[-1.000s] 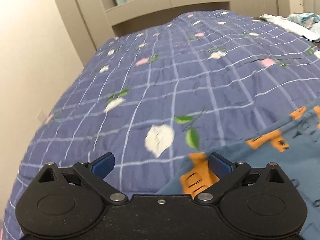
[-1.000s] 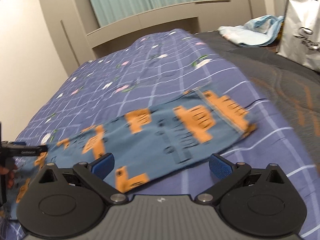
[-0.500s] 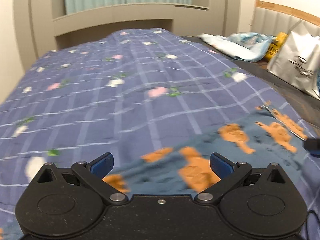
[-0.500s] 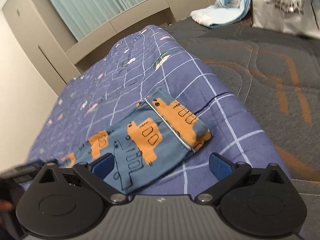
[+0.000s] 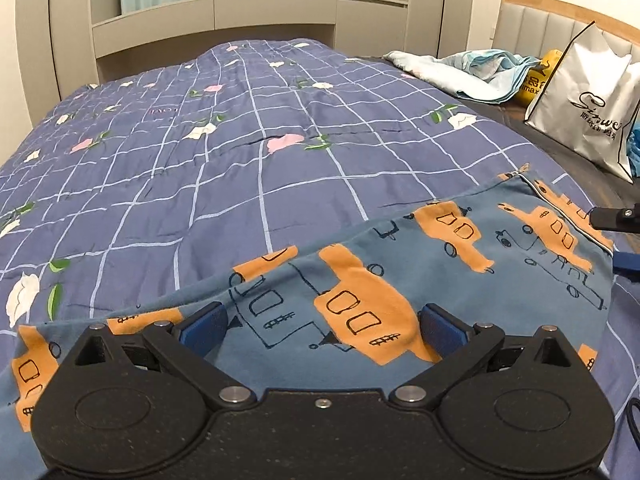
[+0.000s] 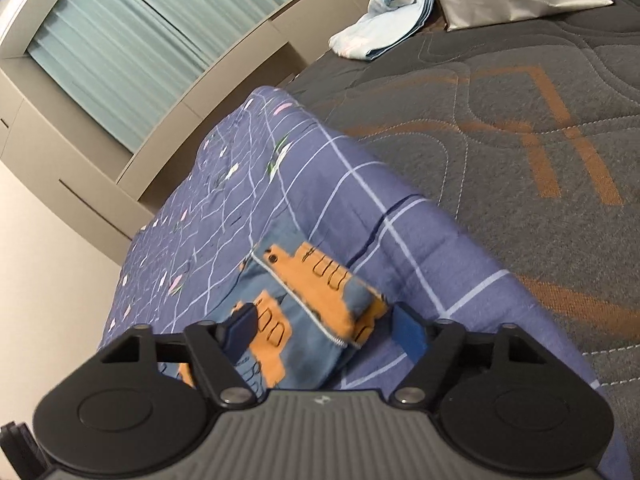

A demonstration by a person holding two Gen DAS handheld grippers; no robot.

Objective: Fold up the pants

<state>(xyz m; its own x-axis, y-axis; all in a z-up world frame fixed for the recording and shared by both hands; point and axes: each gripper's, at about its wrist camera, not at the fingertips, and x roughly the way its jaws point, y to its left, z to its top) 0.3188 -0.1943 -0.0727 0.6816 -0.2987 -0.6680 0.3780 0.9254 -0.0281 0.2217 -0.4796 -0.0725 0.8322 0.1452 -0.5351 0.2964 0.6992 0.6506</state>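
The pants (image 5: 400, 272) are blue with orange truck prints and lie flat on the blue checked quilt (image 5: 240, 140). My left gripper (image 5: 322, 328) is open, its blue pads apart just above the pants near one end. My right gripper (image 6: 326, 330) is open and tilted, its pads on either side of the other end of the pants (image 6: 316, 300), where a white-piped hem shows. The right gripper's fingers (image 5: 618, 220) show at the right edge of the left wrist view.
A dark grey mattress cover (image 6: 520, 140) lies to the right of the quilt. A white shopping bag (image 5: 588, 96) and a crumpled light blue cloth (image 5: 472, 72) sit at the far right by the headboard. A beige wall unit with curtains (image 5: 224, 8) stands behind.
Both grippers swung and came down close over the pants. The left gripper turned right toward the pants. The right gripper tilted and closed in on the hem end.
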